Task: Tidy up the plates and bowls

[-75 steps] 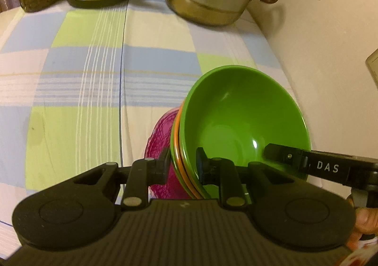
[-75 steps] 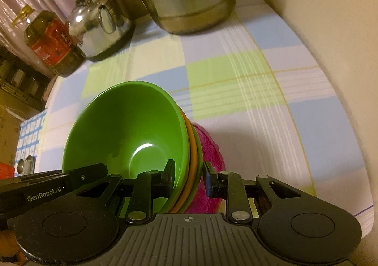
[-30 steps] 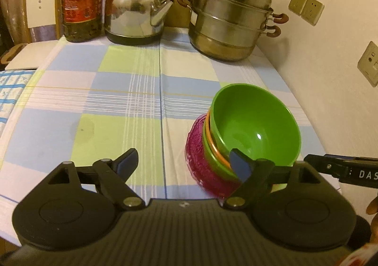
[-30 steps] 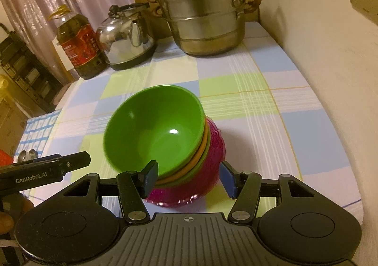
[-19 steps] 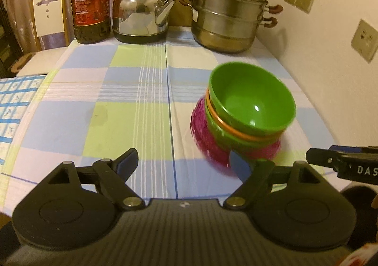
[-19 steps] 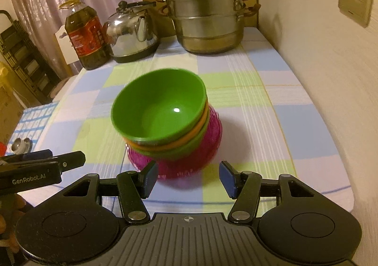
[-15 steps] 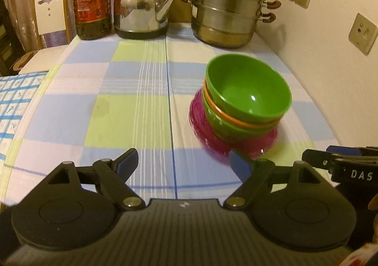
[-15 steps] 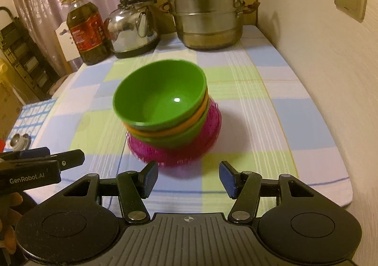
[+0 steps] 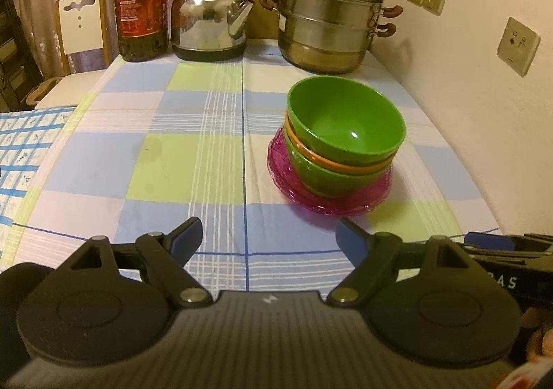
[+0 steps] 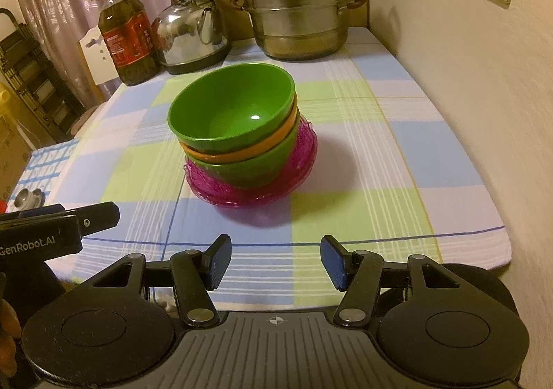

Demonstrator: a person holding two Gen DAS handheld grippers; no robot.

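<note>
On the checked table (image 9: 193, 154) by the right wall (image 9: 484, 84), stacked bowls (image 9: 345, 126) sit on pink plates (image 9: 331, 205); both claws, left (image 9: 268, 238) and right (image 10: 274, 261), gape empty nearby.

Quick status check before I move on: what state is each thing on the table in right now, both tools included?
Top green bowl: upright, empty, nested on the stack.
Orange bowl: nested beneath it, only the rim shows.
Lower green bowl: nested under the orange one.
Pink plates: stacked on the tablecloth, carrying the bowls.
Left tool: open, empty.
Right tool: open, empty.
Steamer pot: lid on.
Kettle: lid on.
Oil bottle: upright, capped.
</note>
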